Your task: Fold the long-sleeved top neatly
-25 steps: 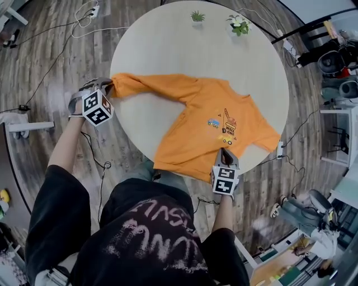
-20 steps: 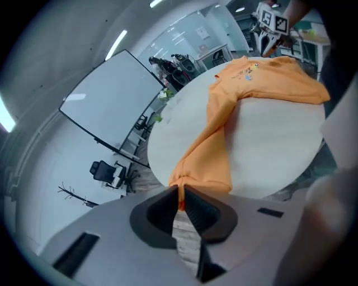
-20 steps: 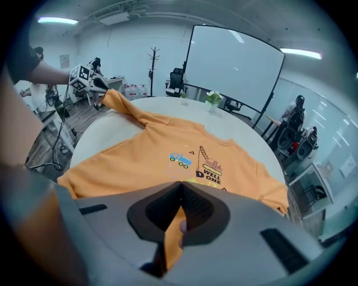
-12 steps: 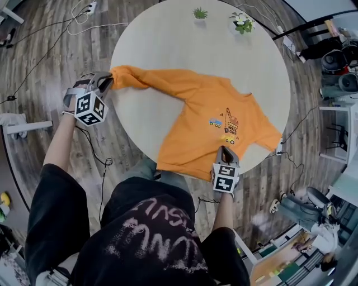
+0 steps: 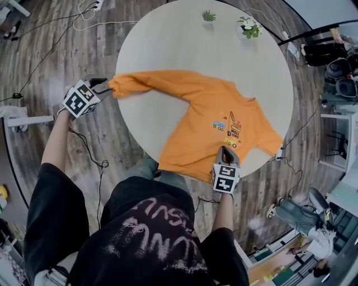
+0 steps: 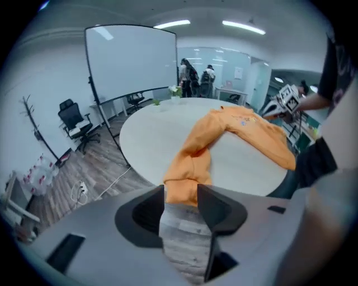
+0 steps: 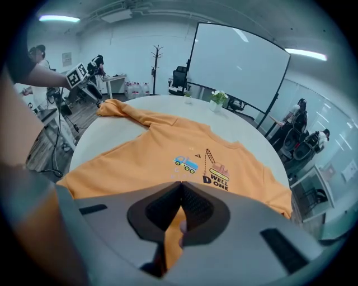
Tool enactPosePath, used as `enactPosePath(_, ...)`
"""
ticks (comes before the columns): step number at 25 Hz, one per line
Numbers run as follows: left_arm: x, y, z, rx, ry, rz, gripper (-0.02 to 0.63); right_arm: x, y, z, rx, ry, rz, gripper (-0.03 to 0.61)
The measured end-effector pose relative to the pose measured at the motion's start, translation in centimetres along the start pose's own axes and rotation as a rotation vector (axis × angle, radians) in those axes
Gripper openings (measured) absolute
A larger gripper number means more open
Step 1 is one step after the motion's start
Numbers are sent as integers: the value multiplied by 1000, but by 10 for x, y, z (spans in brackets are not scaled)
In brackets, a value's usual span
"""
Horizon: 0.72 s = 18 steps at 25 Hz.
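An orange long-sleeved top (image 5: 218, 120) with a crane print lies face up on the round table (image 5: 184, 44). Its left sleeve (image 5: 151, 82) stretches to the table's left edge, where the cuff (image 5: 116, 86) lies bunched. My left gripper (image 5: 104, 85) is just off that edge. Its jaws have just been opening, and the cuff (image 6: 182, 187) sits loose between the tips of the left gripper (image 6: 182, 195). At the near edge my right gripper (image 5: 226, 151) is shut on the top's hem, and orange cloth (image 7: 168, 151) runs into the closed jaws of the right gripper (image 7: 180, 195).
Two small potted plants (image 5: 208, 15) (image 5: 250, 28) stand at the table's far side. Cables (image 5: 84, 25) trail over the wooden floor on the left. A whiteboard (image 6: 131, 61) and an office chair (image 6: 72, 120) stand beyond the table. People stand far off in the room.
The left gripper has rolled, drawn back to the left off the sleeve end and opened its jaws. The cuff now lies at the table's edge. The right gripper has stayed put.
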State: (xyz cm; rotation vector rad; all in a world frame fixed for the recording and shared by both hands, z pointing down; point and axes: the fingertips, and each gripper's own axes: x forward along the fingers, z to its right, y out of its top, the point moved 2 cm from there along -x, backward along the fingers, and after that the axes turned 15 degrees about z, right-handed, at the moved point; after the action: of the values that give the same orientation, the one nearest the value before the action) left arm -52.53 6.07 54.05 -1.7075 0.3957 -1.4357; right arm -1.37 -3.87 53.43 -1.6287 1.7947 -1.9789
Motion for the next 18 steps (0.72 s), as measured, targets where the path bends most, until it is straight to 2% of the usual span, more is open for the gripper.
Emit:
enactPosePath(2, 4, 4, -9, -121, 2, 45, 198, 0, 0, -2, -2, 3, -3, 5)
enactPosePath(4, 12, 8, -11, -192, -16, 63, 216, 0, 1, -4, -6, 5, -5, 5)
enactPosePath(6, 24, 3, -6, -217, -49, 32, 221, -2, 1, -3, -8, 1, -8, 6)
enactPosePath(8, 33, -9, 3, -193, -88, -42, 221, -4, 0, -2, -13, -4, -12, 5)
enactPosePath(9, 35, -14, 6, -158, -95, -80, 198, -4, 0, -1, -13, -7, -13, 6)
enactPosePath(11, 35, -19, 6, -48, -73, -129, 71, -6, -1, 0, -11, -13, -15, 5)
enactPosePath(12, 33, -17, 3, 20, -50, -139, 40, -6, -2, 1, -9, -14, -15, 6)
enactPosePath(15, 27, -4, -12, 221, 16, -148, 38, -6, -3, 3, -2, -16, -15, 5)
enactPosePath(18, 15, 19, -32, 362, 91, -131, 37, -4, -4, 2, 2, -15, -12, 5)
